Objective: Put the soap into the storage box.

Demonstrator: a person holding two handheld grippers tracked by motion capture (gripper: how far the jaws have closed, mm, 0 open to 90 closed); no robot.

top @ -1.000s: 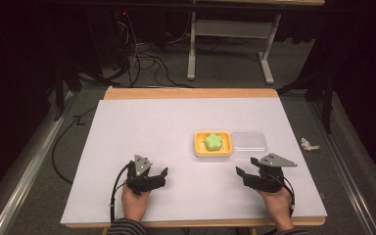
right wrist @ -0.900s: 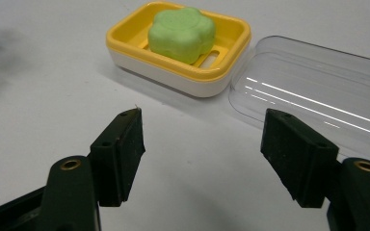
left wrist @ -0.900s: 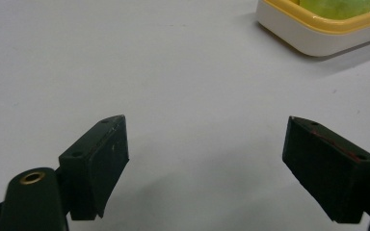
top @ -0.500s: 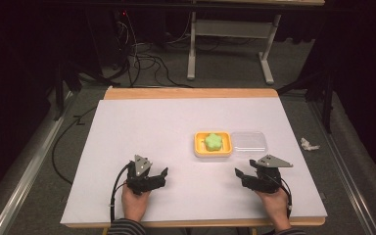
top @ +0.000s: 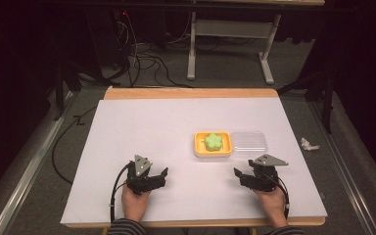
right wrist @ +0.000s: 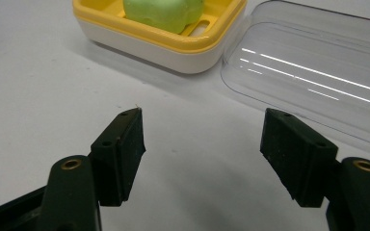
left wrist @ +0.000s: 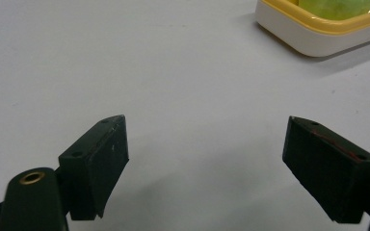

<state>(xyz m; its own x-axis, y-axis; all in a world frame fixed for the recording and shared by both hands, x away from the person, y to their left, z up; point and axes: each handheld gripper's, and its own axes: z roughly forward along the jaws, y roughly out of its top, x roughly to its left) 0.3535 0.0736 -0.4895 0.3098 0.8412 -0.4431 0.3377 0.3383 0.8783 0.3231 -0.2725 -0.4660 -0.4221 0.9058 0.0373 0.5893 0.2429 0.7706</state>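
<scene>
Now both grippers sit spread and empty, short of the soap dish.
High view: left gripper [top: 159, 175] and right gripper [top: 240, 175] low; dish [top: 197, 142] with soap [top: 214, 141], lid [top: 248, 142] touching its right side, long axes left-right. Left gripper view: jaws wide, dish [left wrist: 318, 36] ahead-right. Right gripper view: jaws apart, lid [right wrist: 308, 72] just ahead; probably best gripped across its narrow width.

table [top: 142, 127]: white sheet | on it: yellow soap dish [top: 198, 147], clear lid [top: 248, 142]

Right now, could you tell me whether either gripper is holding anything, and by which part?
Nothing is held: the left gripper and right gripper both have empty gaps between their fingers.
</scene>
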